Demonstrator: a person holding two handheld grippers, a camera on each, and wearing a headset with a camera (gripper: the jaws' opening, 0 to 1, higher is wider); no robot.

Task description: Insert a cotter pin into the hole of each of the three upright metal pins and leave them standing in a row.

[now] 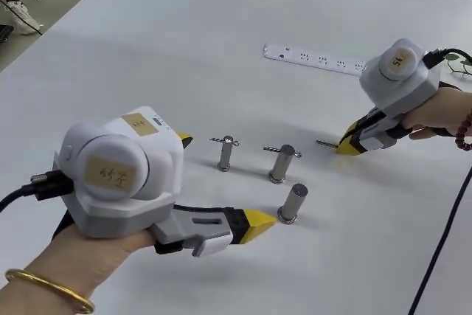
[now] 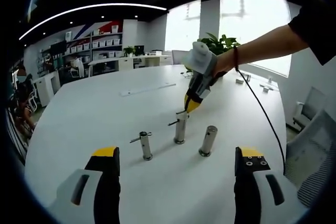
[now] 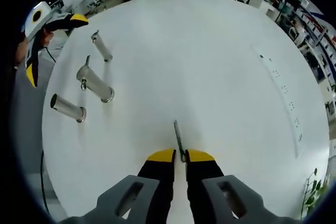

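— What's the left claw (image 1: 221,179) doing?

— Its jaws are spread wide, with nothing between them. It's held low over the white worktop (image 1: 133,42). One yellow tip sits just beside the foot of the bare pin (image 1: 293,203). I can't tell whether they touch.

— Bare?

— There's no cotter through that one, as far as I can see. It stands upright, nearest the person. The other two stand behind it, also upright and close together: the left pin (image 1: 226,154) and the middle pin (image 1: 281,164).

— Are those two fitted?

— Yes, each has a thin pin crossing near its top. The first cotter pin (image 1: 215,140) goes through the left one and the second cotter pin (image 1: 271,150) through the middle one. Both lie roughly level and stick out on either side.

— And the right claw (image 3: 181,157)?

— Its jaws are pressed together on a third cotter pin (image 3: 178,129). It's pinched at one end, and the rest pokes straight out past the yellow tips. That claw is off to the right, apart from all three metal pins and low over the worktop. The free end of its cotter points towards the middle pin.

— Anything else on there?

— A white power strip (image 1: 313,58) lies flat farther back, well apart from the pins. There's also a gold bangle (image 1: 51,291) on the wrist behind the left claw.
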